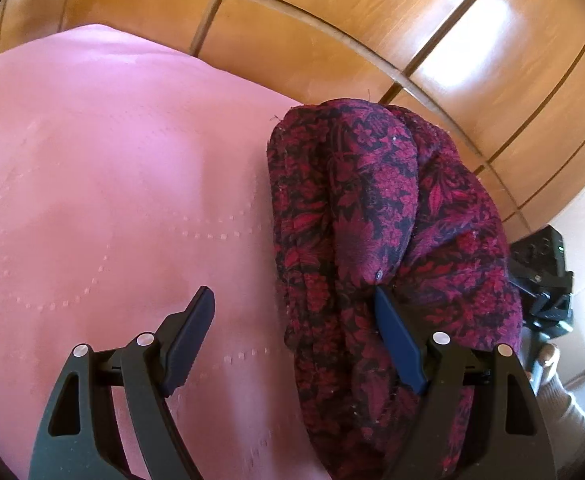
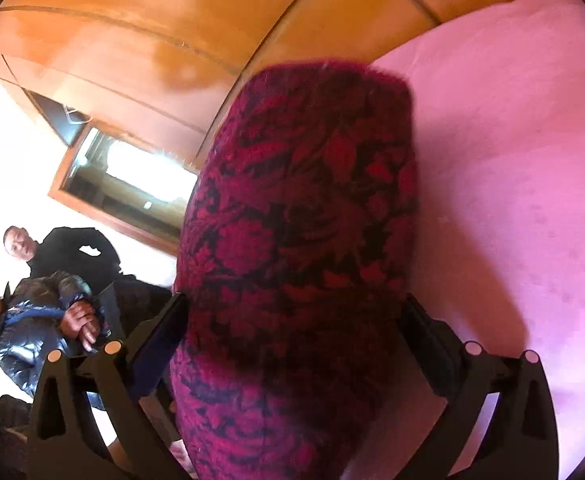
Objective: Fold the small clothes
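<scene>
Garment point(image 1: 388, 216) (magenta-black floral) bunched on pink cover point(image 1: 112, 168), left claw point(image 1: 292, 320) wide, right claw point(image 2: 296, 312) wide astride it

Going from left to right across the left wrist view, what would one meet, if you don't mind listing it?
Pink bedspread → floral garment → black camera on a tripod → grey sleeve.

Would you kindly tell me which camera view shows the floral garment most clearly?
The left wrist view: the floral garment is sharp there, bunched on the pink cover, its edges visible. The right wrist view shows it blurred, close up, filling the middle.
</scene>
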The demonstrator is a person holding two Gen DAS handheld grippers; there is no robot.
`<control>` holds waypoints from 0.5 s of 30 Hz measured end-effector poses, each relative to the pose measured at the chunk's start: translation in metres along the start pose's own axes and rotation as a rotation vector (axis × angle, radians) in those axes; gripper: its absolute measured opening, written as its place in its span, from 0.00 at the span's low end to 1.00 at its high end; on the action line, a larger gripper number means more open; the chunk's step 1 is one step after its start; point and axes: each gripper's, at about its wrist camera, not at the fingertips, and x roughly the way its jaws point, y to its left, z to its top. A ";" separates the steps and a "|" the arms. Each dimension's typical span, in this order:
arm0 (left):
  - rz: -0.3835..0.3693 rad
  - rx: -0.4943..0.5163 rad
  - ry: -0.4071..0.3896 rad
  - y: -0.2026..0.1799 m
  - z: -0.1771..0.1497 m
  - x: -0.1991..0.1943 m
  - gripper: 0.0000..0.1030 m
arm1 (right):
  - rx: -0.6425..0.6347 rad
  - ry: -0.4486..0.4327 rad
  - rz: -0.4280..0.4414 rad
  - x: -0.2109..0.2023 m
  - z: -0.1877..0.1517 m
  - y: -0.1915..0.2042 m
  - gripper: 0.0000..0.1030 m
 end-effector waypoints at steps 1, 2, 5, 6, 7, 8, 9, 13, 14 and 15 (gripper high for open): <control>-0.014 -0.002 -0.004 0.001 -0.001 0.000 0.75 | -0.005 0.006 0.004 0.005 0.001 0.002 0.98; -0.037 -0.008 -0.008 0.002 -0.002 0.000 0.73 | -0.010 0.010 0.002 0.010 0.004 0.004 0.98; -0.116 -0.058 -0.016 0.012 -0.005 0.005 0.72 | -0.037 0.034 -0.035 0.025 0.008 0.013 0.98; -0.149 -0.073 -0.018 0.014 -0.007 0.005 0.67 | -0.036 0.035 -0.040 0.024 0.009 0.016 0.98; -0.184 -0.077 -0.025 0.013 -0.009 0.004 0.62 | -0.044 0.031 -0.046 0.022 0.009 0.020 0.95; -0.211 -0.077 -0.026 0.010 -0.012 0.003 0.59 | -0.056 0.021 -0.055 0.020 0.009 0.024 0.87; -0.239 -0.074 -0.024 0.006 -0.012 0.002 0.51 | -0.063 0.006 -0.060 0.016 0.007 0.031 0.80; -0.263 -0.005 -0.036 -0.017 -0.017 -0.008 0.48 | -0.105 -0.042 -0.031 -0.003 -0.005 0.052 0.71; -0.273 0.001 -0.035 -0.023 -0.017 -0.011 0.48 | -0.112 -0.052 -0.028 -0.007 -0.008 0.055 0.70; -0.287 0.008 -0.034 -0.031 -0.016 -0.011 0.48 | -0.115 -0.070 -0.030 -0.016 -0.011 0.060 0.70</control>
